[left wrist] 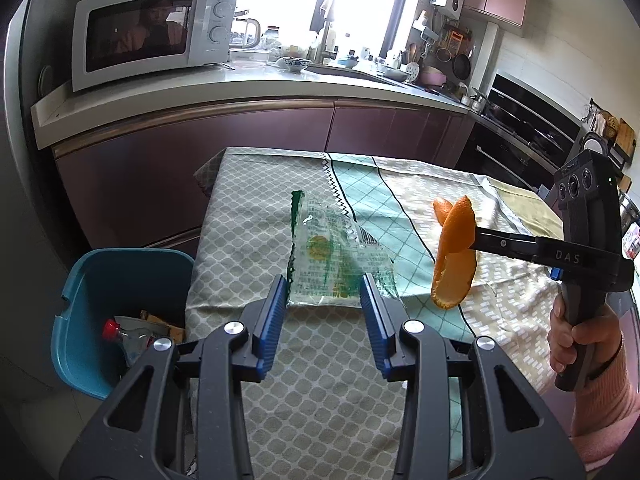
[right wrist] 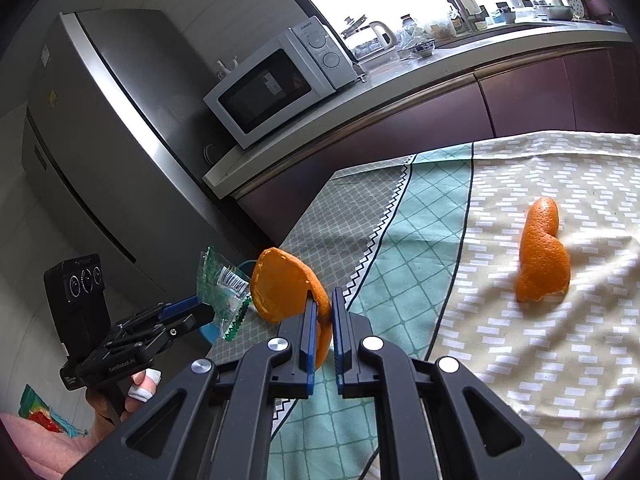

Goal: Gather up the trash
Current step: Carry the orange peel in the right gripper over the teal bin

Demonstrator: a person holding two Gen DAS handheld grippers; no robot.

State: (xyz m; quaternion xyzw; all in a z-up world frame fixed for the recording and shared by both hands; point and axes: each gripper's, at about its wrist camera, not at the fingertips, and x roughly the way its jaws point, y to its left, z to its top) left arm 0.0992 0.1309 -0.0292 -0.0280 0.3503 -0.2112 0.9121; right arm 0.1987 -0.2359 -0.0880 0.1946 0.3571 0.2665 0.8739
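Observation:
My right gripper (right wrist: 323, 304) is shut on a curved piece of orange peel (right wrist: 286, 286) and holds it above the tablecloth; in the left wrist view the gripper (left wrist: 476, 238) comes in from the right with the peel (left wrist: 454, 256) hanging from it. A second orange peel (right wrist: 542, 256) lies on the cloth, also showing in the left wrist view (left wrist: 440, 206). My left gripper (left wrist: 324, 292) is open, its blue pads either side of the near edge of a clear green-printed plastic wrapper (left wrist: 336, 256). In the right wrist view the wrapper (right wrist: 224, 292) sits at the left gripper's fingertips (right wrist: 200, 312).
A blue bin (left wrist: 116, 312) stands on the floor left of the table (left wrist: 256, 240), holding a crushed plastic bottle (left wrist: 132, 338) and other trash. Behind are a counter with a microwave (left wrist: 148, 36), a fridge (right wrist: 100, 152) and an oven (left wrist: 528, 136).

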